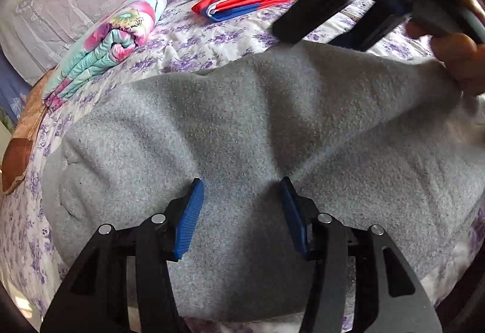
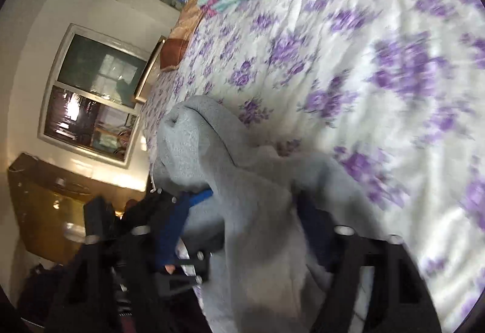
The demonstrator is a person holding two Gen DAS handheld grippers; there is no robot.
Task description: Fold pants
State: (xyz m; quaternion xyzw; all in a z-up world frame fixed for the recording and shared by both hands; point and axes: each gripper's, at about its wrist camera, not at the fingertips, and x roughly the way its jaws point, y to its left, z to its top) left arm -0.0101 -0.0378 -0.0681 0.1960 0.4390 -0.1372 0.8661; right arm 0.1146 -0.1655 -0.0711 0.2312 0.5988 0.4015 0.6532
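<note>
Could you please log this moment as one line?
task: fold pants | left gripper: open over pants | right gripper: shut on pants | surface: bed

right tool grips grey pants over bedspread.

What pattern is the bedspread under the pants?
White bedspread with purple flowers, clearest in the left wrist view.
</note>
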